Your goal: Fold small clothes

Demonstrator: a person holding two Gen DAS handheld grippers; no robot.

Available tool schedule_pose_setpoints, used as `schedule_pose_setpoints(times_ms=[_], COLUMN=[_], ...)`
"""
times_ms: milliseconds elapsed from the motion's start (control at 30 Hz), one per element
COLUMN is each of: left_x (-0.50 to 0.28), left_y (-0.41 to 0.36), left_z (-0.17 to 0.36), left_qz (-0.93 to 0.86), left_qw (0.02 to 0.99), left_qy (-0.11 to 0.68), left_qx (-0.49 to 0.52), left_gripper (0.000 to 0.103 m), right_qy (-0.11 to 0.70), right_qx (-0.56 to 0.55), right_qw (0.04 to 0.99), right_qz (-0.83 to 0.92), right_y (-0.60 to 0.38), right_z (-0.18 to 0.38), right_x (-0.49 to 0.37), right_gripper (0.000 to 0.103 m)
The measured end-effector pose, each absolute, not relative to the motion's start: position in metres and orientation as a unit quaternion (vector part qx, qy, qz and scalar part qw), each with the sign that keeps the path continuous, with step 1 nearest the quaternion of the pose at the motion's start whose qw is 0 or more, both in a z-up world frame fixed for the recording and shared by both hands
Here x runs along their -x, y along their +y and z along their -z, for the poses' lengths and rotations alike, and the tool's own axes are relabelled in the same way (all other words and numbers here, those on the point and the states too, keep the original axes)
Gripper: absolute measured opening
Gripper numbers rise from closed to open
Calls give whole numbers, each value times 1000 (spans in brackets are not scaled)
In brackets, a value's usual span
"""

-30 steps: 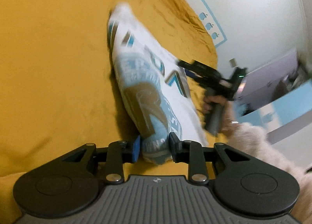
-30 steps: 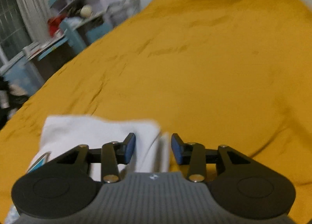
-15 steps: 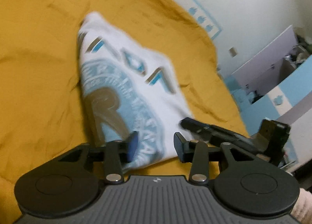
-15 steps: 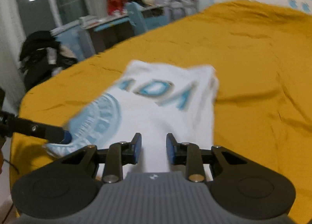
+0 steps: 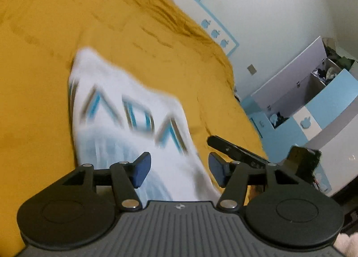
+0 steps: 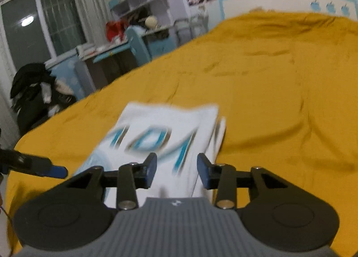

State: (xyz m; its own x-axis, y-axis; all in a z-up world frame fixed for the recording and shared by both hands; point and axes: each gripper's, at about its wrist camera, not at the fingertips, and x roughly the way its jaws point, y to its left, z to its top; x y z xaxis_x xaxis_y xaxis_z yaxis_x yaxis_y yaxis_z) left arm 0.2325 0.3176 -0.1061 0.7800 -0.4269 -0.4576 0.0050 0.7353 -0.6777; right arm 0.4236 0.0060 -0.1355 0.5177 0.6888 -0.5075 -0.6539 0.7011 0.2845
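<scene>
A small white shirt (image 5: pixel 125 109) with blue and gold print lies folded on the yellow bedspread (image 5: pixel 44 33). My left gripper (image 5: pixel 176 167) is open and empty above its near edge. My right gripper (image 6: pixel 176 169) is open and empty above the shirt (image 6: pixel 170 127) from the other side. The right gripper's fingers (image 5: pixel 237 152) show at the right in the left wrist view. The left gripper's blue fingertip (image 6: pixel 56 171) shows at the left in the right wrist view.
The yellow bedspread (image 6: pixel 279 78) stretches wide to the right of the shirt. A desk with clutter (image 6: pixel 125 40) and dark clothes (image 6: pixel 33 87) stand beyond the bed's far edge. Blue and white cabinets (image 5: pixel 313 105) stand off the bed's other side.
Both grippers have let go of the shirt and opened wider. They have drawn back from it, and the shirt now lies flat on the bed.
</scene>
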Motion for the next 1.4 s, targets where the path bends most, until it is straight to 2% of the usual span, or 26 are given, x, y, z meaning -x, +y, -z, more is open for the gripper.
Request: schedule_pose_setpoints(times_ms=[33, 133, 267, 500, 600, 667, 767, 800, 833, 867, 933, 1167, 1400], left_x=[-252, -303, -347, -362, -364, -361, -342, -334, -320, -308, -277, -202, -189], left_y=[328, 356, 372, 382, 393, 397, 390, 384, 375, 365, 339, 271, 240], left_z=[105, 110, 122, 167, 180, 179, 158, 150, 139, 130, 112, 88, 93], left_qz=[117, 114, 99, 72, 72, 64, 65, 76, 84, 82, 63, 49, 60], left_qw=[877, 866, 861, 843, 831, 827, 838, 844, 852, 858, 869, 882, 875], left_qy=[314, 326, 347, 378, 375, 370, 362, 355, 351, 351, 363, 358, 365], left_qx=[344, 361, 359, 375, 404, 419, 403, 394, 380, 366, 331, 304, 313], left_gripper=[68, 68, 67, 66, 56, 53, 54, 55, 56, 61, 68, 69, 71], right_qy=[298, 295, 327, 360, 368, 369, 368, 361, 350, 340, 327, 344, 357], right_qx=[-31, -30, -19, -16, 1, 7, -13, -26, -36, -41, -23, 21, 12], right_qw=[875, 875, 870, 869, 866, 865, 868, 869, 870, 870, 869, 853, 856], right_qz=[-381, -382, -368, -340, -339, -340, -333, -337, -345, -355, -371, -391, -375], right_y=[15, 45, 75, 90, 94, 95, 87, 78, 69, 61, 47, 19, 9], right_z=[134, 135, 154, 191, 201, 205, 193, 182, 172, 163, 144, 133, 153], right_x=[-435, -465, -498, -527, -532, -537, -533, -524, -513, -502, -469, -379, -353], right_gripper=[35, 10, 10, 8, 5, 0, 0, 3, 12, 13, 13, 13, 13])
